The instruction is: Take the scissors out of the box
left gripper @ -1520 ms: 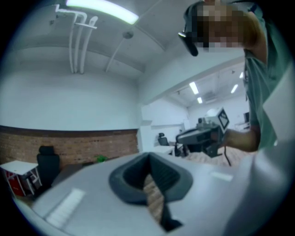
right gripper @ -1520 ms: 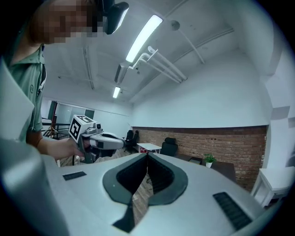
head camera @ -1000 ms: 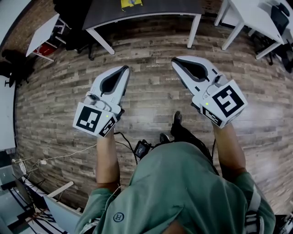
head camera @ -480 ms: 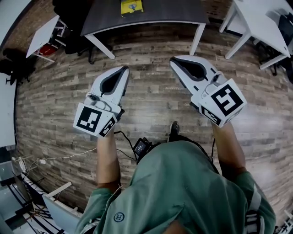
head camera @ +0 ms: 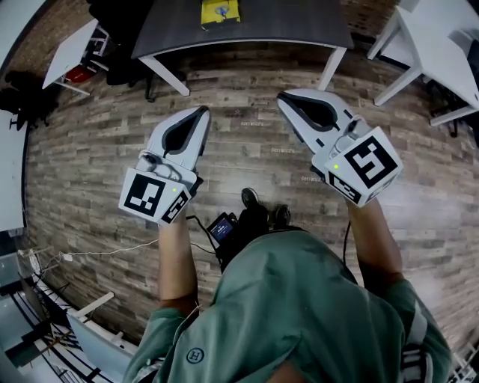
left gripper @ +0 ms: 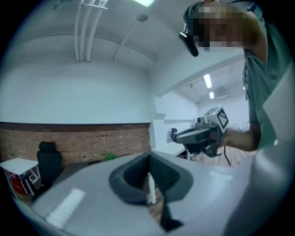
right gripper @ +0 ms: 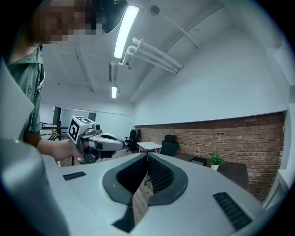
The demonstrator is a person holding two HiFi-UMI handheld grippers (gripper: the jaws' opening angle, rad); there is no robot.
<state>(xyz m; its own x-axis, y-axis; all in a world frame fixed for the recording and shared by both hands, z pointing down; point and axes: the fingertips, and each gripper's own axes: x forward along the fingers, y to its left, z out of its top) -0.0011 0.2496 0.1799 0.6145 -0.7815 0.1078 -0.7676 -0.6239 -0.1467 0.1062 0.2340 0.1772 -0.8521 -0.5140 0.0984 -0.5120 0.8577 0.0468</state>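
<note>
i'm standing back from the dark counter (head camera: 299,19), so i hold both arms out level over the bare plank floor (head camera: 247,149). it's a carrying pose rather than a working one, since nothing is within reach. the left tongs (head camera: 203,112) and the right tongs (head camera: 283,97) point forward toward the counter, well apart from each other, tips leaning slightly inward.

the yellow box (head camera: 221,11) lies on the counter near the top edge of the head view, well ahead of both tips. there's a pale shape on it, but it's too small for me to tell whether that is the scissors. i judge the task has hardly begun, and the first thing needed is to close the distance to the counter.

the left tongs are pressed together at the tips, leaving only the oval hollow between the dark pads behind them. just floor shows through that hollow, and nothing is gripped. the right tongs are likewise closed tip to tip, with the hollow empty and touching nothing. before i go for the box, at least one pair will have to spread.
</note>
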